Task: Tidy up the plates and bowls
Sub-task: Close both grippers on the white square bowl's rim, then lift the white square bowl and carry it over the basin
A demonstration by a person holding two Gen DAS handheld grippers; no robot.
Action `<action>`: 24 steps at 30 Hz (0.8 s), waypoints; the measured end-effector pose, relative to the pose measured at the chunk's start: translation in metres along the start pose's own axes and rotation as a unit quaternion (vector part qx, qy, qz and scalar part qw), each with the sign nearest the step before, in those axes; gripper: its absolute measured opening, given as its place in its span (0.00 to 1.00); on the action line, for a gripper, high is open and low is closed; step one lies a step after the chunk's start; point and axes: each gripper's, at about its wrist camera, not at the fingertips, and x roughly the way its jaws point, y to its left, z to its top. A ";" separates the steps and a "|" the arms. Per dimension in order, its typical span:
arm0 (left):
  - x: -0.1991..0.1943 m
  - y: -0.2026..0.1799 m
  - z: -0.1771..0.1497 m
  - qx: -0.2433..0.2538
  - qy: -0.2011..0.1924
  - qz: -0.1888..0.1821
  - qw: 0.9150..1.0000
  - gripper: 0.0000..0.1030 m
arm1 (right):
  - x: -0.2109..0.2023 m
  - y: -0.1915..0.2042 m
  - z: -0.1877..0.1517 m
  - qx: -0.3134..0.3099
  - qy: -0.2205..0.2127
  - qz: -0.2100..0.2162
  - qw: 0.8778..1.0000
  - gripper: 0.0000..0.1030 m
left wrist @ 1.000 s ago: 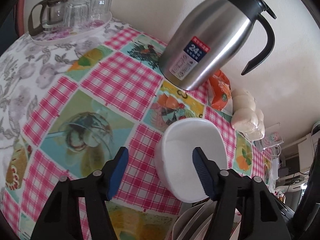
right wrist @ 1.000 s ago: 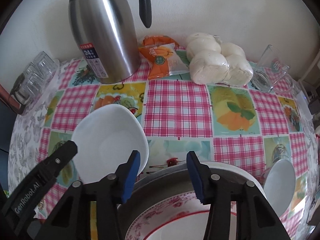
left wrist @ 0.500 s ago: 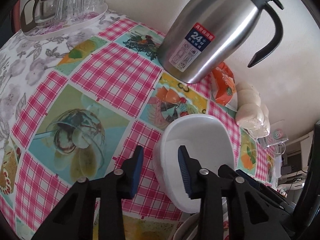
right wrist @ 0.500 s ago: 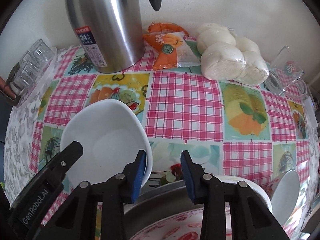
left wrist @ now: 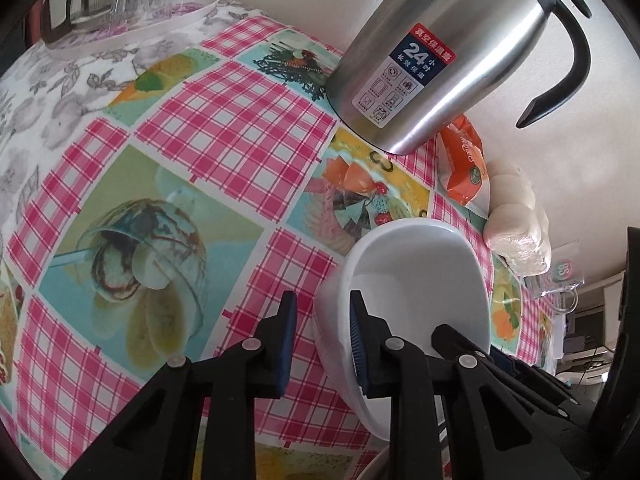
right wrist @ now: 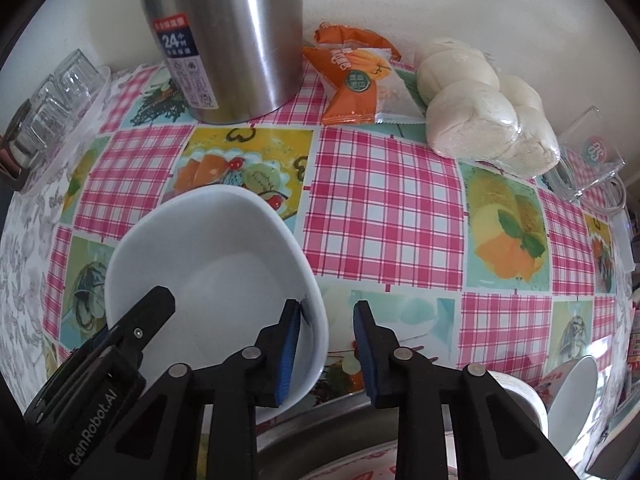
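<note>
White bowl (left wrist: 420, 280) sits on the checked cloth (left wrist: 224, 140) before the flask (left wrist: 432, 60). My left gripper (left wrist: 322, 340) straddles its near-left rim, one pad inside, one outside, jaws closing but not yet pinching. In the right view, my right gripper (right wrist: 326, 348) straddles the bowl's (right wrist: 208, 272) right rim likewise, closing, gap still showing. Buns (right wrist: 480, 104) lie behind.

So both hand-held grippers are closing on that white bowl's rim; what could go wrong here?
1. The white bowl is smooth; the closing left hand-held gripper and right hand-held gripper straddle opposite rims without gripping yet, so it may slip or tilt.
2. The steel flask stands close behind; lifting could knock it.
</note>
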 end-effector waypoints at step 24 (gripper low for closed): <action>-0.018 0.004 -0.001 -0.030 -0.002 -0.051 0.998 0.17 | -0.017 0.003 -0.006 0.003 -0.025 0.043 0.999 0.11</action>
